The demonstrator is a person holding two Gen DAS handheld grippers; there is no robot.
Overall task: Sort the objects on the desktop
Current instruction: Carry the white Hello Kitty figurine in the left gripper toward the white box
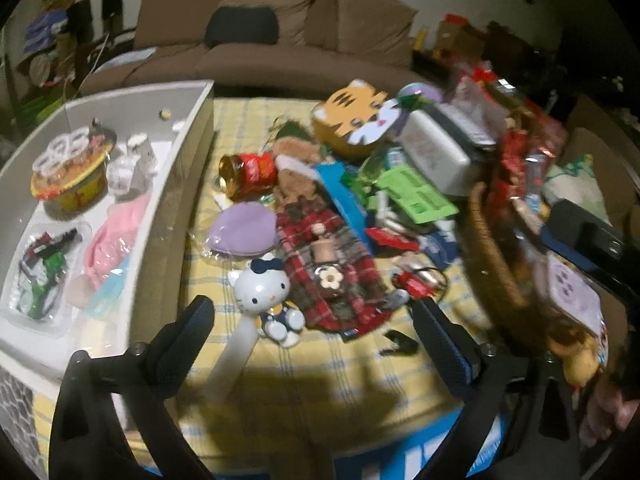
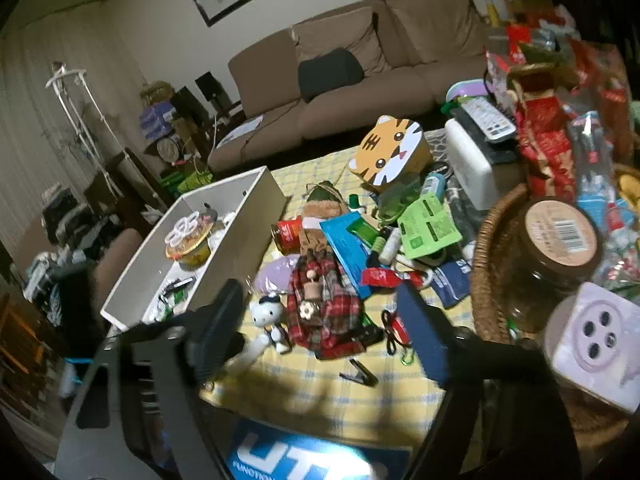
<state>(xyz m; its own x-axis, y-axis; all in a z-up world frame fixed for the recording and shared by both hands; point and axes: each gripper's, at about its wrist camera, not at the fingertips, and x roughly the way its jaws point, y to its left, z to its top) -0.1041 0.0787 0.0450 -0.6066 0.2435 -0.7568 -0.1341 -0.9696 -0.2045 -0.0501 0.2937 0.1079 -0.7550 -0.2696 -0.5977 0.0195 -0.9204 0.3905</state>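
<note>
White cat figurine just ahead of left hand-held gripper, jaws wide, empty

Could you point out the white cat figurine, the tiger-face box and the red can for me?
White cat figurine [image 1: 260,290]: left wrist view, on its face.
Tiger-face box [image 1: 354,116]: left wrist view, on the lid.
Red can [image 1: 256,170]: left wrist view, on its side.

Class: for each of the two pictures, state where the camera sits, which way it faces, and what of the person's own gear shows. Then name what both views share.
Left wrist: on the left claw, tilted down at the cat figurine; both fingers show.
Right wrist: on the right claw, facing the clutter; both fingers show.
Shared: figurine, tiger box, white bin.
</note>
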